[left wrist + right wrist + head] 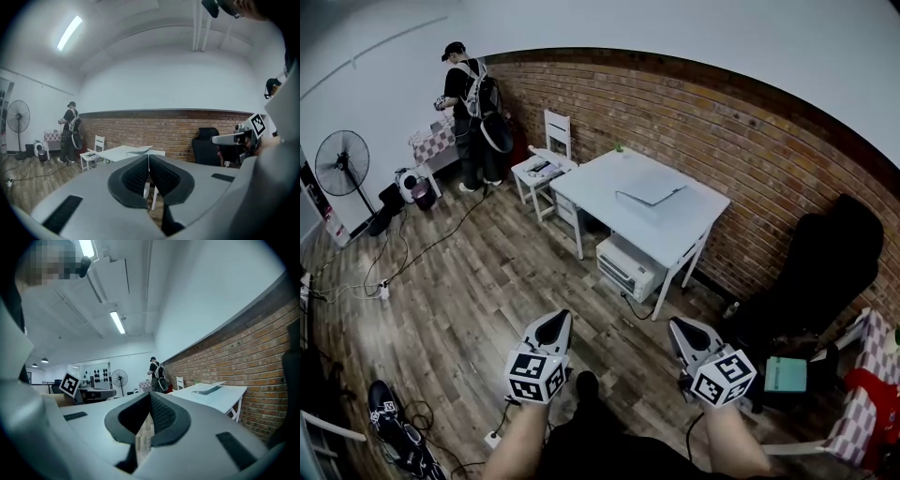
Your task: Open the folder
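Observation:
A grey folder (652, 187) lies closed on the white table (675, 234) by the brick wall, well ahead of both grippers. My left gripper (560, 320) and right gripper (676, 327) are held side by side over the wooden floor, both shut and empty, pointing toward the table. In the left gripper view the folder (139, 150) shows just above the shut left gripper (148, 156), with the right gripper's body (234, 139) off to the right. The right gripper view has the shut right gripper (150, 394) in front and the folder (209, 389) on the table (225, 397) at right.
A person (473, 112) stands at the far left beside a checked table. A standing fan (342, 164), a white chair (546, 159), a printer (628, 267) under the table and a black office chair (825, 272) surround the spot. Cables (403, 262) run across the floor.

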A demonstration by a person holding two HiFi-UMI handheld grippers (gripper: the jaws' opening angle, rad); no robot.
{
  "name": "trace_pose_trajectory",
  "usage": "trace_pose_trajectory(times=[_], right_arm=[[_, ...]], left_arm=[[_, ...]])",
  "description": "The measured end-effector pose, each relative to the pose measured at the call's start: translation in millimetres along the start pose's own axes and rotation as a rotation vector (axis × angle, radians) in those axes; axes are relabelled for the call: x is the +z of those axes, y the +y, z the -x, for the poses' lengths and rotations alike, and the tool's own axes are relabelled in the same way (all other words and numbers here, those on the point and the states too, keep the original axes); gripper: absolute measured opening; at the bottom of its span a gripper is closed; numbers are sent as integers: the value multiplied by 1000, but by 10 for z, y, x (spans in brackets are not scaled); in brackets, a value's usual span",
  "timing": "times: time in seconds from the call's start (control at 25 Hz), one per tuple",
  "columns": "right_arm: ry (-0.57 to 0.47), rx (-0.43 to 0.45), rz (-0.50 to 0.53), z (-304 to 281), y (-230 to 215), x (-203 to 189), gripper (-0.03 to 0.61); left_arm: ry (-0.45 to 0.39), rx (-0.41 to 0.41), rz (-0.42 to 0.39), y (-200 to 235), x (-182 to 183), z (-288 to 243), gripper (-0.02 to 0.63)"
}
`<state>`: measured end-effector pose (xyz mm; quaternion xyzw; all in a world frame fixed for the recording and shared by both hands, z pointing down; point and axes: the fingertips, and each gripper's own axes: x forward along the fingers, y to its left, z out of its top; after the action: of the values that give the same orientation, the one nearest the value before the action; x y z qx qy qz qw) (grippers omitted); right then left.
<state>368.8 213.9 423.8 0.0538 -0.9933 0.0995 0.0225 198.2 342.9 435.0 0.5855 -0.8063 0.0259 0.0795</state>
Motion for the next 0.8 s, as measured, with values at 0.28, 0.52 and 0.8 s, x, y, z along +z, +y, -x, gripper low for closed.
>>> trace_pose_trajectory(times=[0.28, 0.52, 0.8], right_arm=[[45, -25, -26, -822, -474, 8, 12], [52, -33, -41, -1779, -858, 171, 14], [48, -60, -19, -2673, -1183, 410, 14]], left_arm=[[37, -41, 25, 540, 5, -859, 20], [30, -107, 18, 1102, 297, -1737, 19], [39, -161, 25, 1677, 423, -2569, 19]])
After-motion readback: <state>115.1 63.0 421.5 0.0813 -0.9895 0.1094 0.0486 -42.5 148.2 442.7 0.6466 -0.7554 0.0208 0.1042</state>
